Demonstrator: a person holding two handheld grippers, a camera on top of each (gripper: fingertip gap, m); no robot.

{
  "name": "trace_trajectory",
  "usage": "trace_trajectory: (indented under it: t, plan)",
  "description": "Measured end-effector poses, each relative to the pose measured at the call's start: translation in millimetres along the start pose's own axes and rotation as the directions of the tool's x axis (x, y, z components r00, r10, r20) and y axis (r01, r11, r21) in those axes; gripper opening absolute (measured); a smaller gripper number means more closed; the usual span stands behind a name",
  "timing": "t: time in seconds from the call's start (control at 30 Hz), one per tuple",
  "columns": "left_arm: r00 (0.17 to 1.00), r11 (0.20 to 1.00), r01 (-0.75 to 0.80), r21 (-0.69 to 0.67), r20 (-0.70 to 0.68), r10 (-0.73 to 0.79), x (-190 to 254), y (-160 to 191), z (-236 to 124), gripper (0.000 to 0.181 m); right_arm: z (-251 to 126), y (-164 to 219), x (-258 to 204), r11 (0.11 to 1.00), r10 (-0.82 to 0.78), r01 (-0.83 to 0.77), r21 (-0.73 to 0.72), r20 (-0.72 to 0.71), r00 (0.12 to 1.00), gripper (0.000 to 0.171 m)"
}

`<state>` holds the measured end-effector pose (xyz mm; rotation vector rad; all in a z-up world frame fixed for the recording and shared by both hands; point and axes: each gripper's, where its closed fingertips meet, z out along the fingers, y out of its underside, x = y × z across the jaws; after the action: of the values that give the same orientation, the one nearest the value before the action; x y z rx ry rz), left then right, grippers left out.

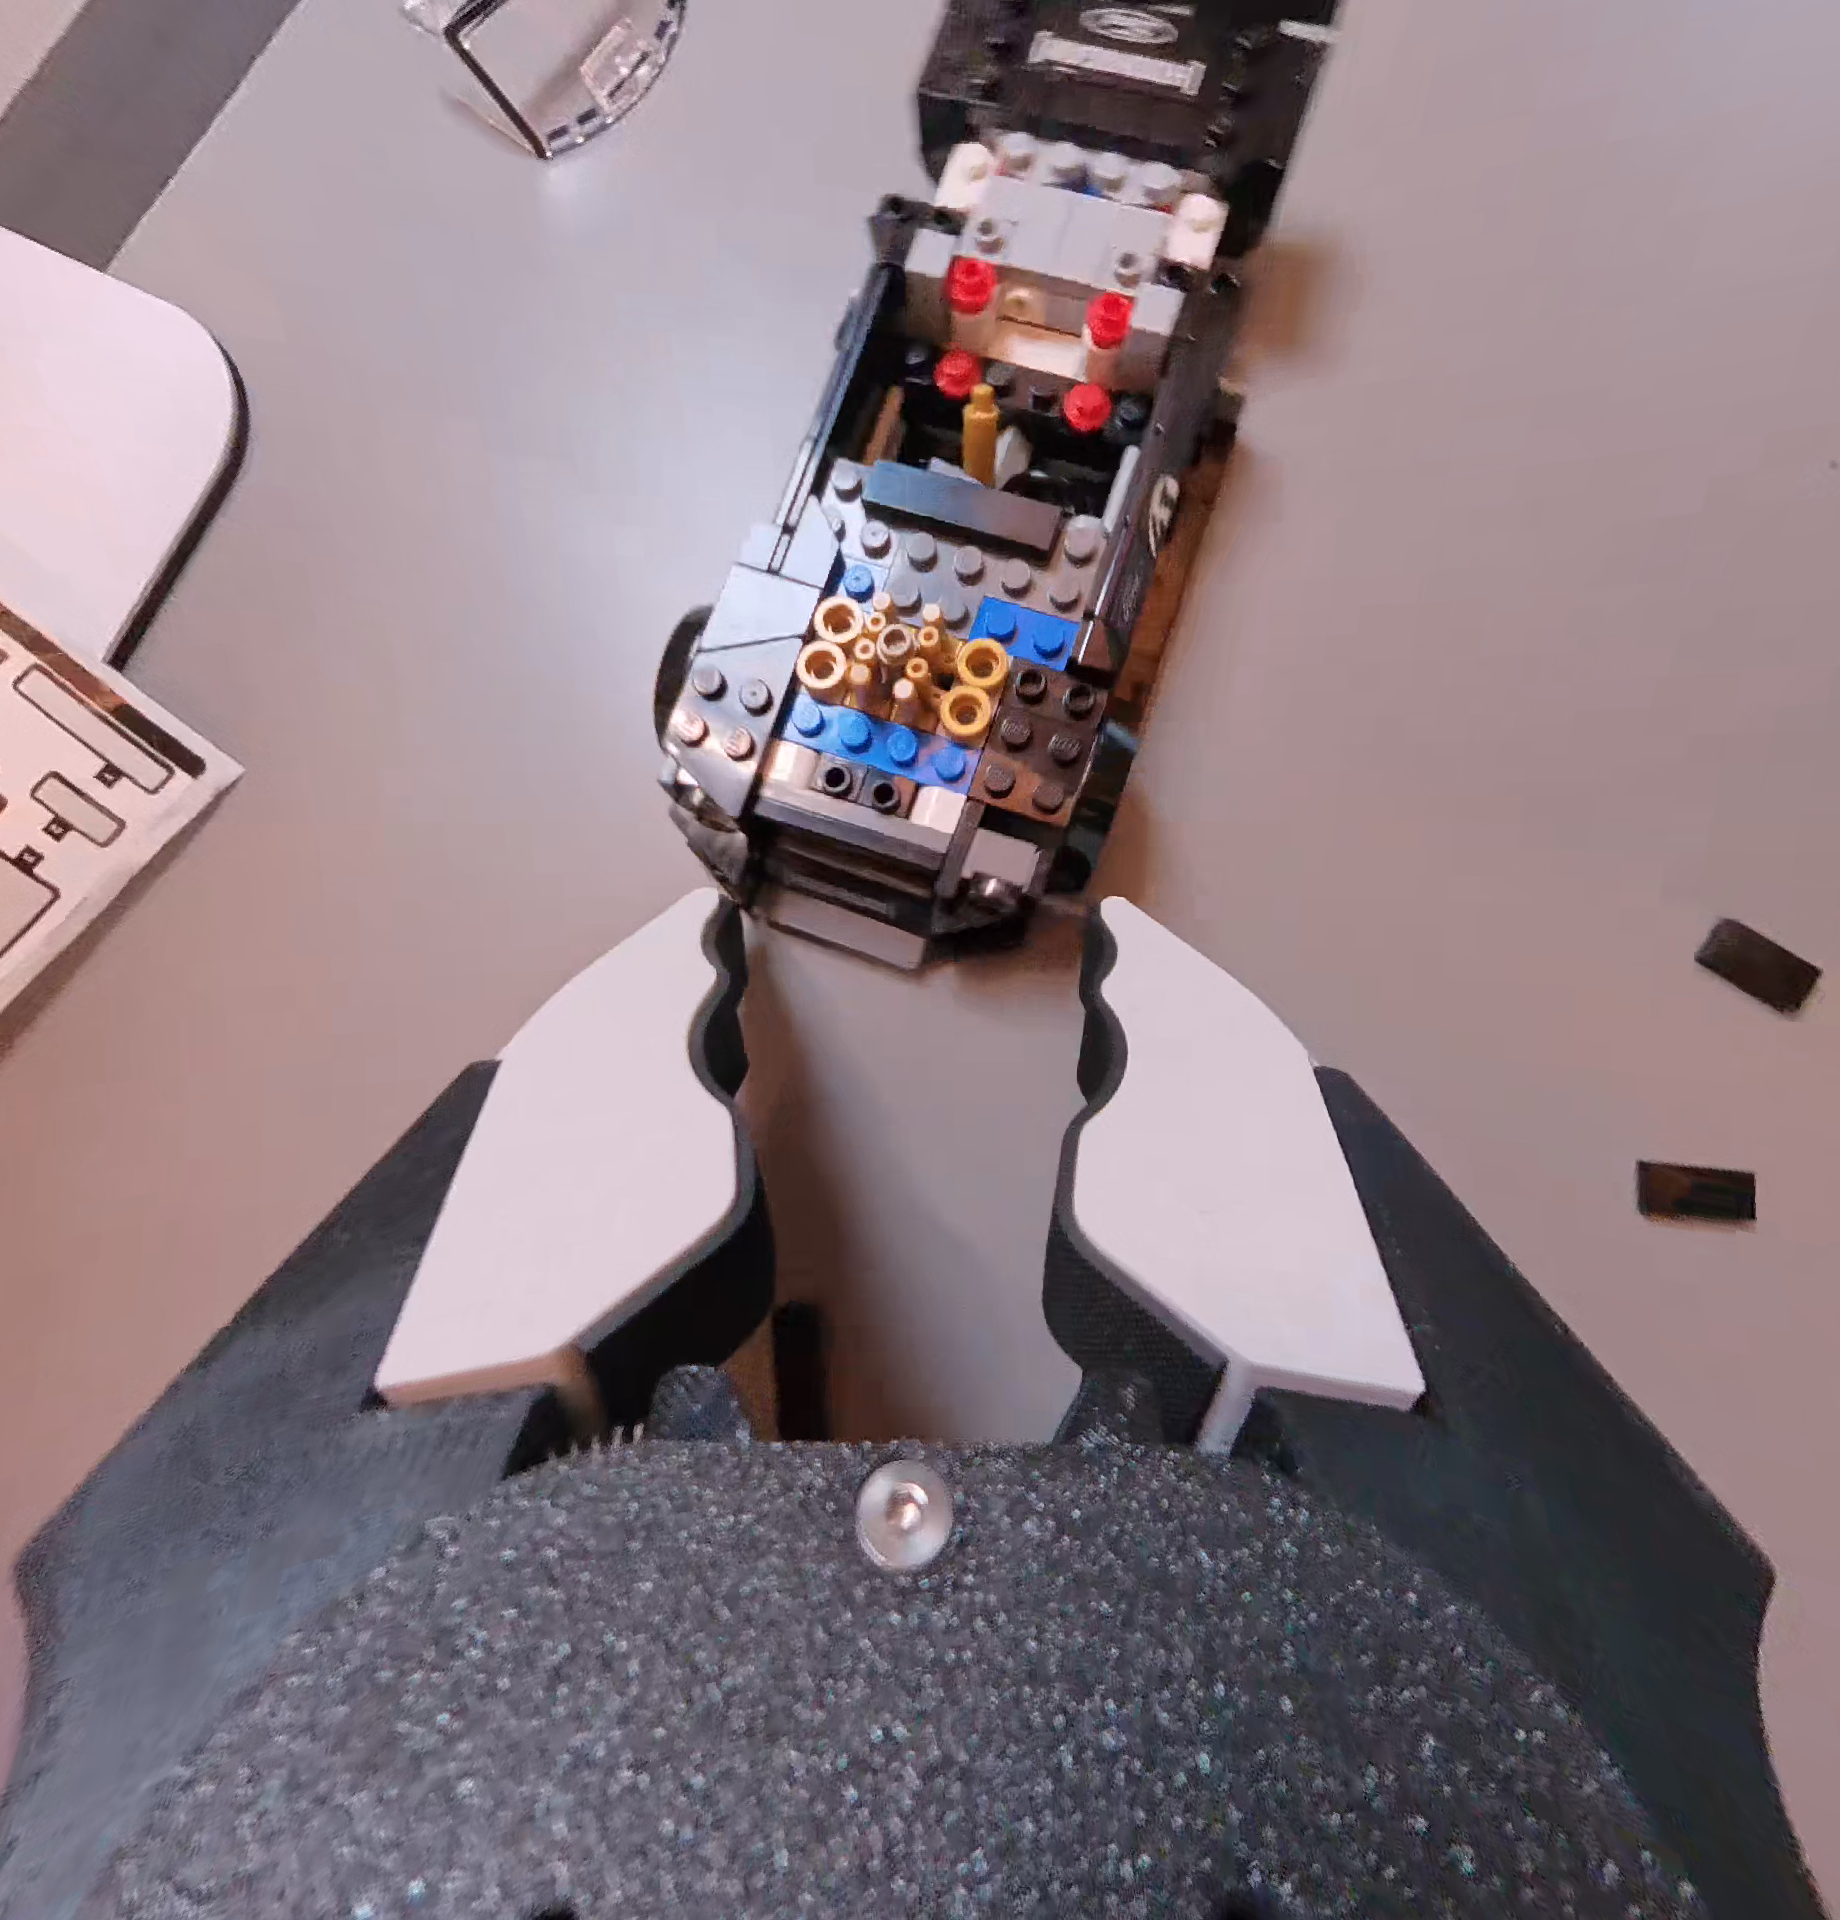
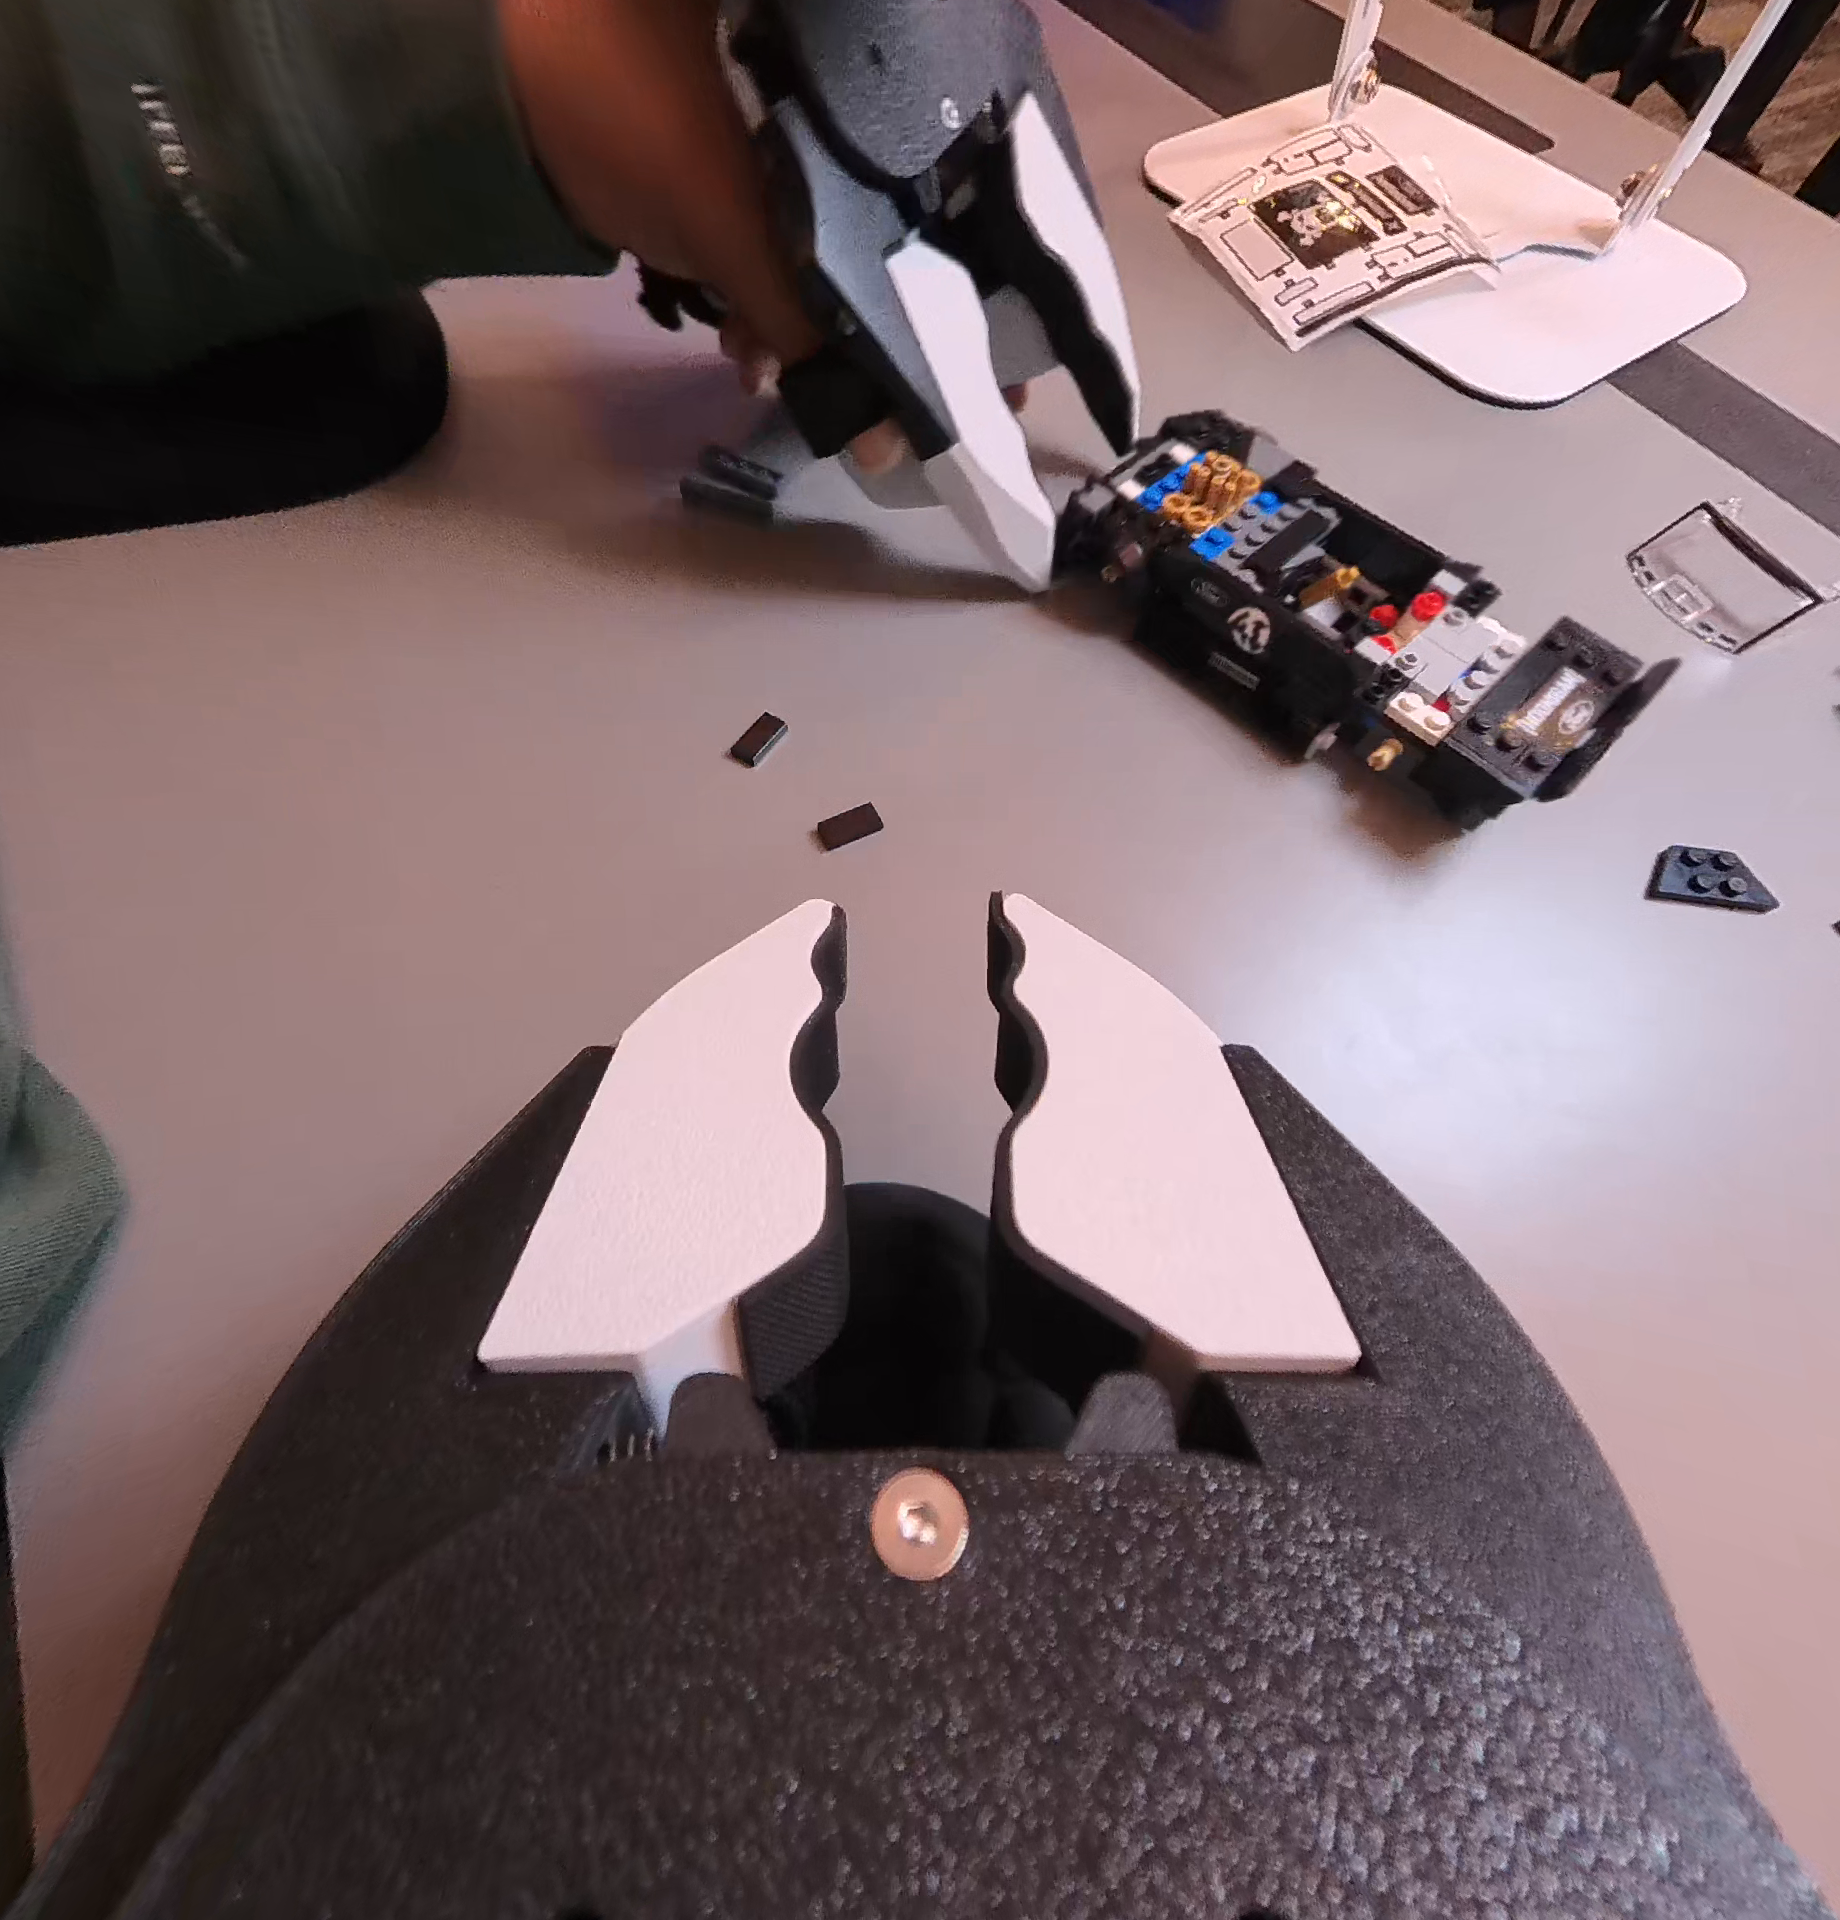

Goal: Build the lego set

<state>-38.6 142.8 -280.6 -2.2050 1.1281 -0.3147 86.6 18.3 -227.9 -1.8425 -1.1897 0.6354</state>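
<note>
The half-built car (image 1: 926,582) lies out on the open counter (image 1: 428,520), well in from any edge, its long axis running straight away from the left gripper (image 1: 911,914). That gripper's jaws stand released, empty, spread about as wide as the car's near end, which sits just ahead of the tips and seems to touch or nearly touch them. From the right wrist view the same gripper slants down steeply, one fingertip resting at the car's end.

The right gripper (image 2: 916,909) hangs well apart from the car, jaws parted narrowly and holding nothing. Two small black tiles (image 2: 850,827) lie loose just ahead of its tips, between it and the car; a dark wedge plate (image 2: 1711,876) sits off to its right.

So the left is the nearer to the car, likely to steady it endwise, while the right is nearer the tiles.
</note>
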Motion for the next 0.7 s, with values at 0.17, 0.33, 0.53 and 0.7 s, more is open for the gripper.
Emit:
trace_trajectory:
  t: [0.17, 0.33, 0.53, 0.7]
  plan:
    - [1.000, 1.000, -0.011, 0.004, -0.020, 0.011, -9, -6, 5, 0.062, -3, 2, -1, 1.000, 0.011, -0.011, 0.003, -0.009, 1.000, 0.026]
    - [0.999, 0.995, 0.008, 0.100, 0.031, -0.011, -26, -11, -42, 0.064, -8, 5, 0, 1.000, 0.027, -0.026, 0.012, -0.020, 0.999, 0.026]
    - [0.986, 0.993, 0.117, 0.020, 0.115, -0.118, -55, 48, -100, 0.053, -10, 3, 3, 0.997, 0.058, -0.058, 0.053, -0.006, 0.998, 0.025]
    - [0.978, 0.980, 0.149, -0.131, 0.166, -0.127, -44, 98, -89, 0.043, -5, -1, 2, 0.998, 0.041, -0.041, 0.053, 0.000, 0.999, 0.025]
